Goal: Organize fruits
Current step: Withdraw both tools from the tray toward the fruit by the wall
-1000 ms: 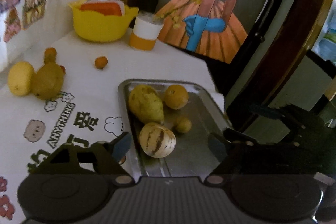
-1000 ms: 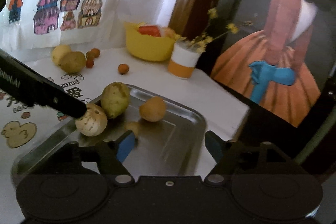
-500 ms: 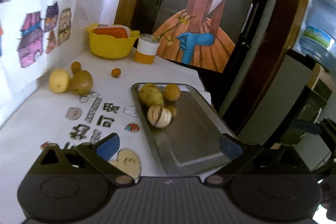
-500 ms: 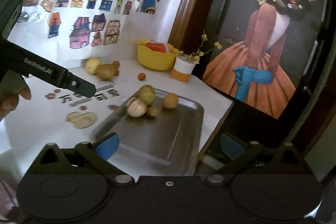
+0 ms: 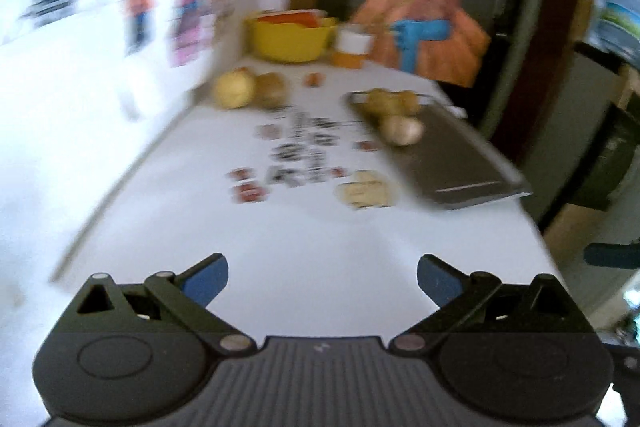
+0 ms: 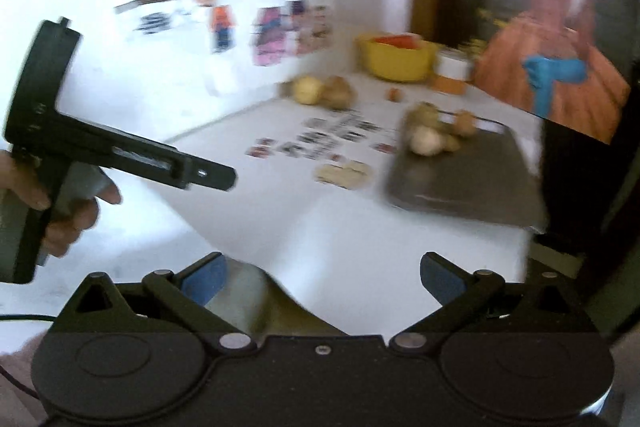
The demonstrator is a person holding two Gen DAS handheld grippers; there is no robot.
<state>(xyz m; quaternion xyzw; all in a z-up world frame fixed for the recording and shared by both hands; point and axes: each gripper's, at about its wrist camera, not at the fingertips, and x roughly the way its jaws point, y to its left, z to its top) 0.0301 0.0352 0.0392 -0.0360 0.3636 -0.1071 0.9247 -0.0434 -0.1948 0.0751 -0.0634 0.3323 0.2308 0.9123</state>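
Whereas a second ago both grippers hung close over the grey metal tray [image 5: 460, 167], they now sit far back from it, the views blurred by the retreat. The left gripper [image 5: 322, 277] and the right gripper [image 6: 323, 277] each have their fingers spread wide with nothing between them. A striped pale melon [image 5: 401, 131] and several yellow-brown fruits [image 5: 390, 101] lie at the tray's far end, while two yellowish fruits [image 5: 250, 90] and a small orange one [image 5: 313, 79] remain on the white table [image 5: 312, 239] near the yellow bowl [image 5: 291, 39]. Judging by this, the sorting looks unfinished, unless the pullback marks a pause.
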